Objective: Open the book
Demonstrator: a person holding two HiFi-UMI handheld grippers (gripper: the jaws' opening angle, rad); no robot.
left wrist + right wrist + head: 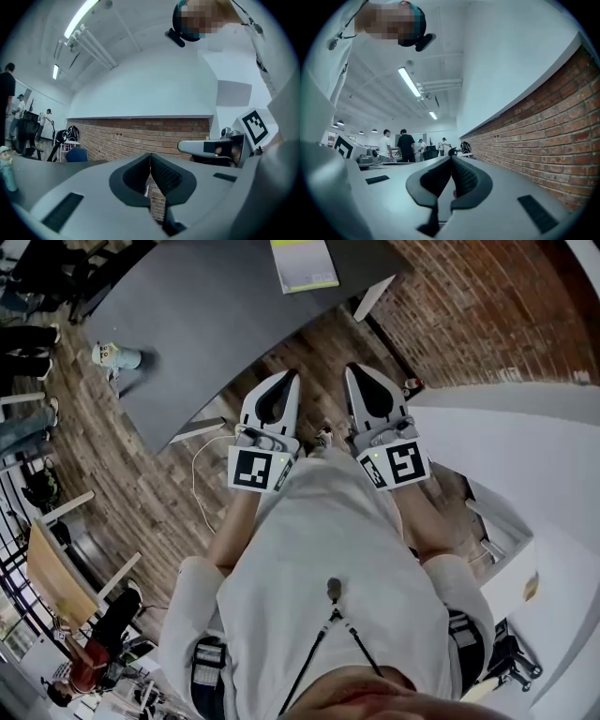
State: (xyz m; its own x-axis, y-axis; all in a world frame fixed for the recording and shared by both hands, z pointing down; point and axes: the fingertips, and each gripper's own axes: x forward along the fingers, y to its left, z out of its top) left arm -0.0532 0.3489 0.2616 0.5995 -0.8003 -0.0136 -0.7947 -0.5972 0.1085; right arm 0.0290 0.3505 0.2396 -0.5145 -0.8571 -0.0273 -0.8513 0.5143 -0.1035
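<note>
A book [305, 263] with a yellow-green and white cover lies shut on the far part of the dark grey table [206, 315]. I hold both grippers level in front of my chest, side by side, short of the table's near edge and well apart from the book. My left gripper [292, 377] [150, 157] is shut with its jaw tips touching and nothing between them. My right gripper [353, 369] [451, 159] is shut and empty too. The left gripper view catches the right gripper's side, but neither gripper view shows the book.
A small bottle-like object [114, 355] stands near the table's left edge. A brick wall [487, 315] runs along the right above a white ledge [525, 456]. The floor [178, 493] is wood. Several people [396, 145] stand far off among chairs and gear.
</note>
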